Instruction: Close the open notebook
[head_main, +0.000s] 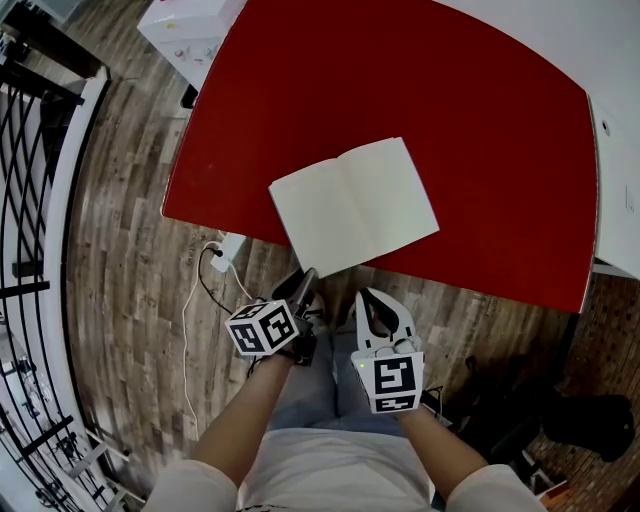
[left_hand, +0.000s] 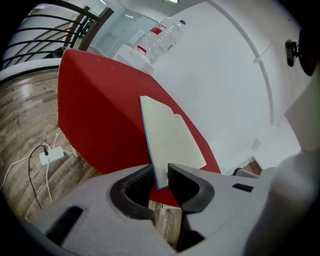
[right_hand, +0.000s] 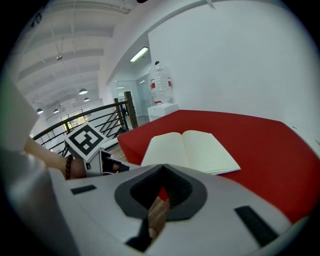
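Red counter (head_main: 450, 100) carries the open notebook (head_main: 355, 205), which lies flat with blank cream pages facing up, close to the near edge. Its nearest corner reaches out just past that edge. A thin blue cover edge shows under the pages in the left gripper view.

Both grippers hang below the counter's near edge, above the wooden floor (head_main: 130, 250) and the person's lap. The left gripper (head_main: 308, 278) is rolled onto its side, just beside the notebook's overhanging corner. Its fingers (left_hand: 187, 182) stand a little apart. In the left gripper view that corner shows in the gap between them, with a strip of red visible beside it, so they are not clamped on it.

The right gripper (head_main: 365, 295) sits a little further back, apart from the notebook, pointing toward it. Its fingers (right_hand: 177, 177) are together at the tips with nothing between them.

On the floor by the counter's left corner lies a white power adapter (head_main: 228, 250) with its cable.
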